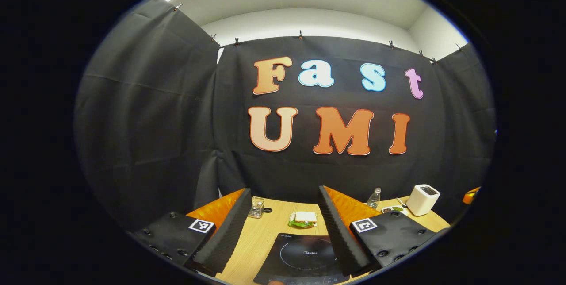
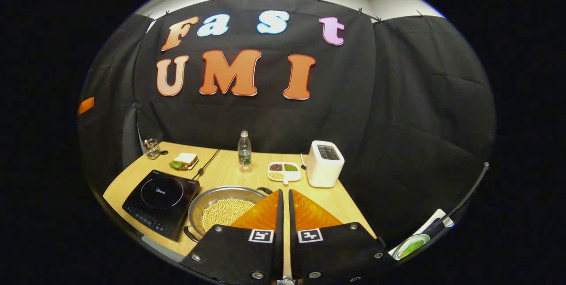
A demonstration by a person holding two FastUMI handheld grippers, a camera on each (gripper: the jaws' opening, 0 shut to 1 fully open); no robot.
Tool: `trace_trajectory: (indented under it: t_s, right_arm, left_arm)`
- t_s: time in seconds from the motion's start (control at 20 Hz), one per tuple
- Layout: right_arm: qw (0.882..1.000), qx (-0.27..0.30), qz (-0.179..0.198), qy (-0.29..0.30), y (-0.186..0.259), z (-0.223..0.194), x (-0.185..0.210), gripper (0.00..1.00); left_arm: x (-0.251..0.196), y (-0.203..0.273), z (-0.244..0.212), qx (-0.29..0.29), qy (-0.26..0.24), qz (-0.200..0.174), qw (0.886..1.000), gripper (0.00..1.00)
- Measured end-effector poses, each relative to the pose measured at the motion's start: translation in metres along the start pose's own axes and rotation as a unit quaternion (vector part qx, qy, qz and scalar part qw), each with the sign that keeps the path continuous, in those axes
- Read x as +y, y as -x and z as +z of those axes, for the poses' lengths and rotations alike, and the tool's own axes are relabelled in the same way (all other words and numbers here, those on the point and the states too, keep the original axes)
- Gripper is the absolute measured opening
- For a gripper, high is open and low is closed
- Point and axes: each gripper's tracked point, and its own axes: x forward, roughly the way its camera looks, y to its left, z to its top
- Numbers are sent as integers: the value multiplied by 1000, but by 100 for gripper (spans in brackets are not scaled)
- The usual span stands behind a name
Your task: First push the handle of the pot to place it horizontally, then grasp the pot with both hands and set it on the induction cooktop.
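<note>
A steel pot point(image 2: 208, 201) holding pale beans sits on the wooden table point(image 2: 221, 170) in the right gripper view. One dark loop handle point(image 2: 264, 190) is at its far right and the other point(image 2: 190, 234) at its near left. My right gripper point(image 2: 285, 193) hovers just right of the pot, shut on nothing, its tip close to the far handle. The black induction cooktop point(image 2: 161, 201) lies left of the pot. In the left gripper view my left gripper point(image 1: 284, 192) stands open above the cooktop point(image 1: 305, 256), with nothing between its fingers.
Behind the cooktop are a sandwich on a plate point(image 2: 185, 160) and a small glass jar point(image 2: 152, 148). A water bottle point(image 2: 244, 152), a divided tray of beans point(image 2: 284, 171) and a white toaster point(image 2: 325, 163) stand at the back right. A power cord point(image 2: 208, 163) runs across the table.
</note>
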Motion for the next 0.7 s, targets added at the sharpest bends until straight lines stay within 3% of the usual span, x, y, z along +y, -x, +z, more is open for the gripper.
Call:
trace_trajectory:
  t_s: [0.25,0.7]
  right_arm:
    - [997,57,40,14,-5,-52,31,5]
    - [984,156,78,42,-14,-129,64,5]
  left_arm:
    - [6,1,-5,6,-1,10,1000,98]
    - [12,-1,-24,28,-14,19,999,97]
